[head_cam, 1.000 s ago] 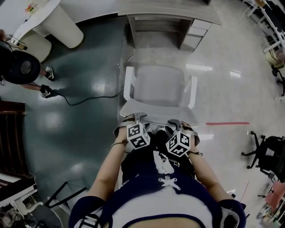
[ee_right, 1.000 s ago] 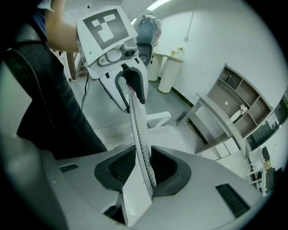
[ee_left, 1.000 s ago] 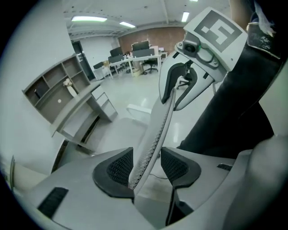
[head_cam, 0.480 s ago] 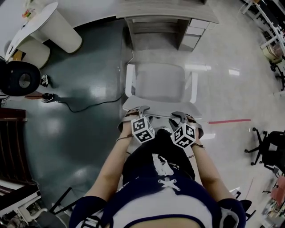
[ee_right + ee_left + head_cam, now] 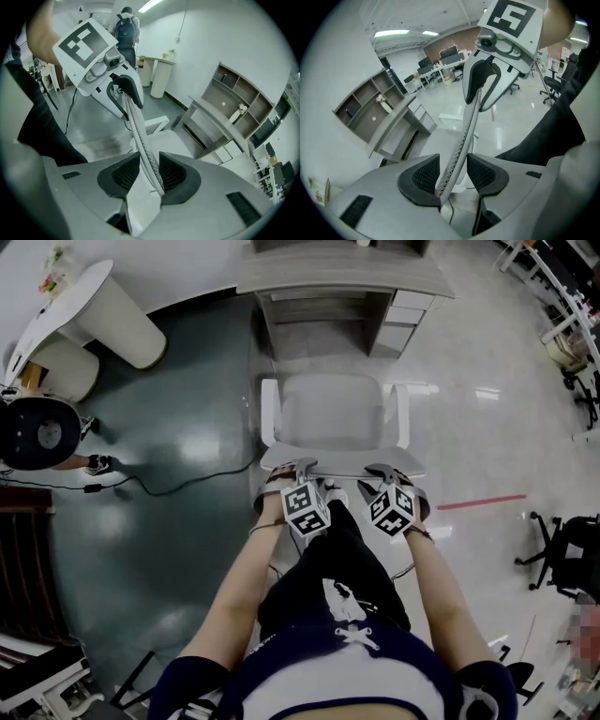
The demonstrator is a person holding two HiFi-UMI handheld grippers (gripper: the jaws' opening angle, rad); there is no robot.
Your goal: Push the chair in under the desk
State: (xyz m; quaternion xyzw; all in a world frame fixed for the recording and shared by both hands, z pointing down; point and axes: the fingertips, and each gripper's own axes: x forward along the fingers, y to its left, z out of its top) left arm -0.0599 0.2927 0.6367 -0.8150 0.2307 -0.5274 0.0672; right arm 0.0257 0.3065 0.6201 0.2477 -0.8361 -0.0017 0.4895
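A white chair (image 5: 330,413) with armrests faces the grey desk (image 5: 342,277), its seat just short of the desk's opening. Both grippers straddle the thin top edge of the chair back (image 5: 342,465). My left gripper (image 5: 298,468) is on its left part. In the left gripper view the mesh edge (image 5: 464,131) runs between the pads, against one with a gap to the other. My right gripper (image 5: 384,472) is on the right part. Its jaws have just been opening, with the edge (image 5: 140,136) between them, touching one pad only.
A drawer unit (image 5: 403,320) fills the right side under the desk. A white round table (image 5: 103,306) and a dark round object (image 5: 37,432) stand at left. A cable (image 5: 178,486) crosses the floor left of the chair. At right are a red floor line (image 5: 480,502) and a black chair (image 5: 567,554).
The chair and both grippers have moved forward toward the desk, which now shows nearer and fuller at the top of the head view. The dark round object at left has shifted downward.
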